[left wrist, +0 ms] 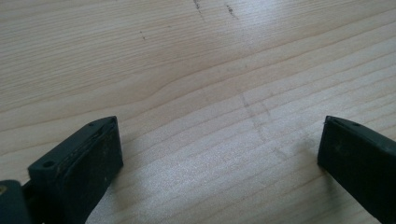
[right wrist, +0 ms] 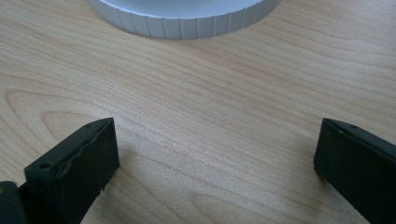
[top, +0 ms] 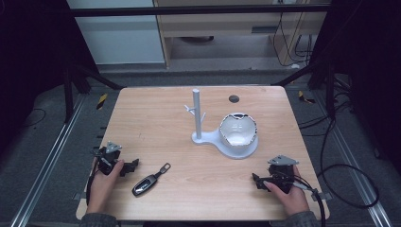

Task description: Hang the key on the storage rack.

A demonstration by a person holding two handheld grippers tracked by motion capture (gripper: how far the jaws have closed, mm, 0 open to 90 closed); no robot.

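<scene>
On the tabletop [top: 142,118] both grippers rest low near the front edge, as if poised before any reach. The left gripper [top: 130,166] has its fingers [left wrist: 79,163] spread wide over bare wood, grasping nothing; the car key [top: 150,180] lies flat just to its right. The right gripper [top: 256,178], fingers [right wrist: 74,172] likewise released, faces the white key stand [top: 204,137], whose post carries pegs, probably for hanging the key.
</scene>
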